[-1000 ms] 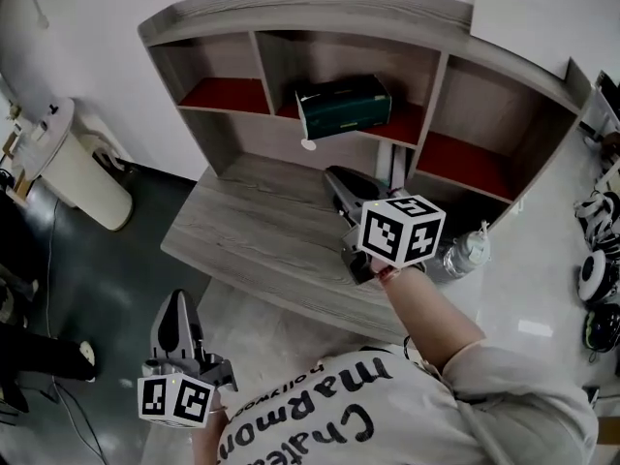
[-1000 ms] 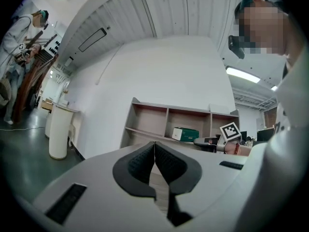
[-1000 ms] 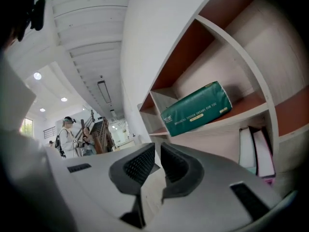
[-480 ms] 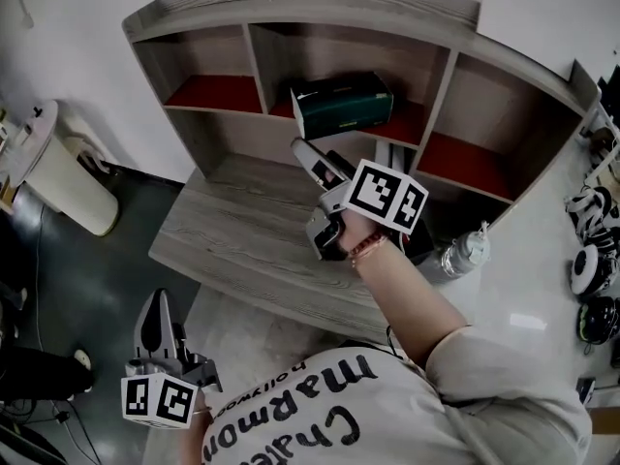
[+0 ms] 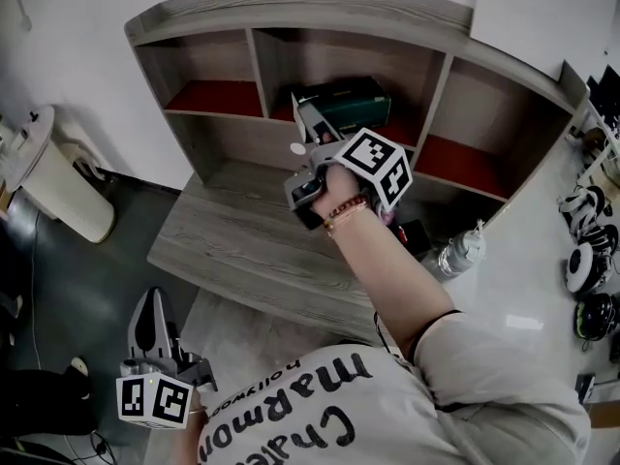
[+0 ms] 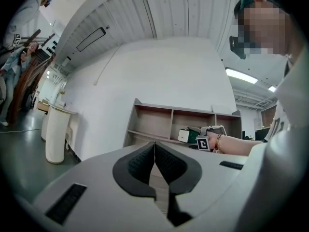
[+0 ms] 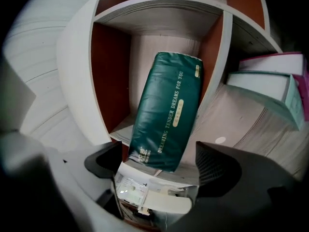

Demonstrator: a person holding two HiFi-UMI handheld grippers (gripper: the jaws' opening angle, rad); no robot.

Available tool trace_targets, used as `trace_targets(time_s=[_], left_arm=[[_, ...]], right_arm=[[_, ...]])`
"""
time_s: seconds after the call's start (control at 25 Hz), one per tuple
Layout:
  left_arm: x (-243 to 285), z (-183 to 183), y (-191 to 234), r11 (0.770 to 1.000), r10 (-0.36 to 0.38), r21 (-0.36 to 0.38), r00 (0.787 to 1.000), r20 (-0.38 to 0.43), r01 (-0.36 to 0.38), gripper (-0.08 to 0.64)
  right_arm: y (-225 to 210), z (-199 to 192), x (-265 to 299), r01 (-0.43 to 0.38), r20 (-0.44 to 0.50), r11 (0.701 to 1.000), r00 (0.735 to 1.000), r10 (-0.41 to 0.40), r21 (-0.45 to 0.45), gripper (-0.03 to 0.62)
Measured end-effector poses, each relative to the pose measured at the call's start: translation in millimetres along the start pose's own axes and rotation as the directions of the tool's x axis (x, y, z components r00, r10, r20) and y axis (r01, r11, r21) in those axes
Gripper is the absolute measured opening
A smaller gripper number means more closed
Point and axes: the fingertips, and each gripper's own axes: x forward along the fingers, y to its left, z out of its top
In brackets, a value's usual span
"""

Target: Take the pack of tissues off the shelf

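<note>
Pack of tissues [image 7: 166, 112]: lying in the shelf's [image 5: 310, 13] middle compartment.
Right tool [image 7: 159, 161]: pointing into that compartment, jaws just opening wide, pack's near end between them, pads not pressing it.
Left tool [image 6: 154, 166]: hanging well below the shelf, jaws closed together, holding nothing.

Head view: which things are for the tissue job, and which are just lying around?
For the job: tissues, shelf, right gripper (jaws just opening, tissues at their tips, ungripped).
Just lying about: bottle, bin, shut left gripper.
</note>
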Motion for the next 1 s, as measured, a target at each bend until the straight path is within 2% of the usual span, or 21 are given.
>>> trace_targets(time_s=[0.2, 0.4, 0.44, 0.52, 1.0], left_arm=[[-13, -1, 4, 1.0, -0.004, -0.014, 1.0, -0.007, 0.004, 0.018], [-27, 2, 10, 1.0, 0.005, -0.026, 1.0, -0.005, -0.005, 0.018], [-29, 2, 9, 1.0, 0.003, -0.024, 1.0, -0.004, -0.003, 0.018], [-32, 3, 7, 1.0, -0.001, -0.023, 1.0, 0.002, 0.001, 0.018], [-43, 5, 8, 0.999, 0.019, -0.026, 0.999, 0.027, -0.019, 0.017]], right_arm=[[-9, 4, 9, 0.044, 0.028, 0.994, 0.999, -0.047, 0.098, 0.457], [-9, -3, 17, 0.004, 0.017, 0.971, 1.0, -0.008, 0.24, 0.454], [-7, -4, 18, -0.009, 0.017, 0.966, 1.0, 0.004, 0.257, 0.435], [-4, -4, 16, -0.018, 0.018, 0.963, 1.0, 0.014, 0.268, 0.368], [-4, -6, 14, -0.028, -0.03, 0.972, 0.999, 0.036, 0.234, 0.342]])
